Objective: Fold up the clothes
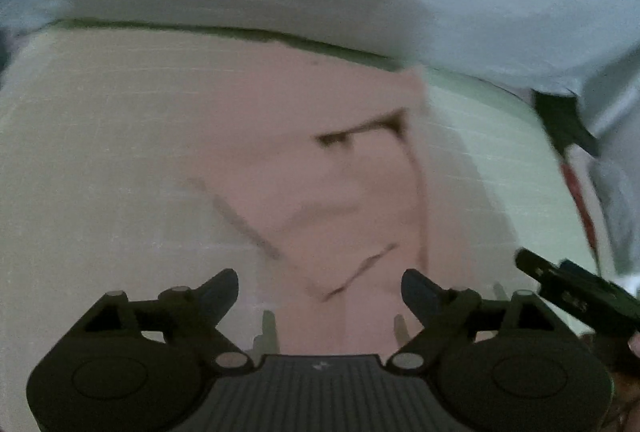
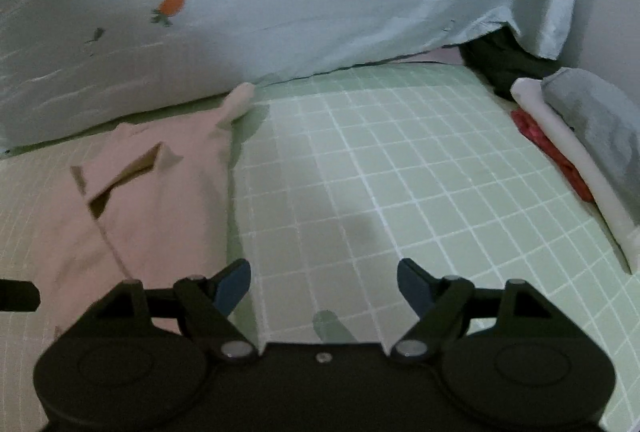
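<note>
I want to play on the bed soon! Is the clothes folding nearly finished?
Partly. Done: a stack of folded clothes sits at the edge of the green checked sheet. In hand: nothing; the left gripper and right gripper are both open and empty. Left: the pink garment lies flat but creased, so it probably still needs folding.

No readable text, labels, brands or numbers anywhere; small pale mark on left gripper [image 1: 320, 290] body illegible.
</note>
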`<action>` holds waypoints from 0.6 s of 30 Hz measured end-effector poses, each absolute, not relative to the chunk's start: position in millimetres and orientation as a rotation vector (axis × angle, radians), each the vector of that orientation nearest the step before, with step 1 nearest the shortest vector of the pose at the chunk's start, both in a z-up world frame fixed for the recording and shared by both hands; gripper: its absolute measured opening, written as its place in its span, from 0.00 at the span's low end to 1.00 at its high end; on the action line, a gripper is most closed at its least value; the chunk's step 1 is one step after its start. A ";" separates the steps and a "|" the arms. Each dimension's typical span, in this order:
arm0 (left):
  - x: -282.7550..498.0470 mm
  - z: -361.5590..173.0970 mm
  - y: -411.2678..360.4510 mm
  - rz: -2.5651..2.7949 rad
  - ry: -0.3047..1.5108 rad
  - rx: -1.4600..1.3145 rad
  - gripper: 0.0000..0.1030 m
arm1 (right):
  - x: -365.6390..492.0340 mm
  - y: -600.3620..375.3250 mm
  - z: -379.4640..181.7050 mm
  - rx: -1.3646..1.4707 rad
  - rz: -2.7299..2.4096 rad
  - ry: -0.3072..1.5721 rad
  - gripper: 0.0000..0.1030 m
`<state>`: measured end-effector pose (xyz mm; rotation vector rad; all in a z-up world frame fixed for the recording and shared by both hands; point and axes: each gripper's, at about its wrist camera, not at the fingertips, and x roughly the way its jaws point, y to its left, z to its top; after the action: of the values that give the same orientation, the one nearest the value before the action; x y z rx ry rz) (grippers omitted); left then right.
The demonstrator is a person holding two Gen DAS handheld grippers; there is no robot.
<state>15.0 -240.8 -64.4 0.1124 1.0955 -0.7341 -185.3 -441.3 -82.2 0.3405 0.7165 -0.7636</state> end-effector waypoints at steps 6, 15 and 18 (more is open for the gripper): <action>13.6 -75.7 -198.2 -0.447 1.132 0.147 0.95 | -167.3 -415.2 -79.8 0.312 -0.587 0.706 0.73; 10.2 -92.8 -148.2 -0.308 1.216 0.144 0.96 | -105.6 -378.2 -89.2 0.231 -0.325 0.740 0.44; 8.9 -97.0 -141.8 -0.305 1.232 0.153 0.96 | -88.6 -379.0 -103.9 0.237 -0.328 0.779 0.43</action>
<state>8.9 -141.8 -97.0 0.1533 1.2320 -0.3050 -88.6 -379.0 -103.9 0.2368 0.7785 -0.3276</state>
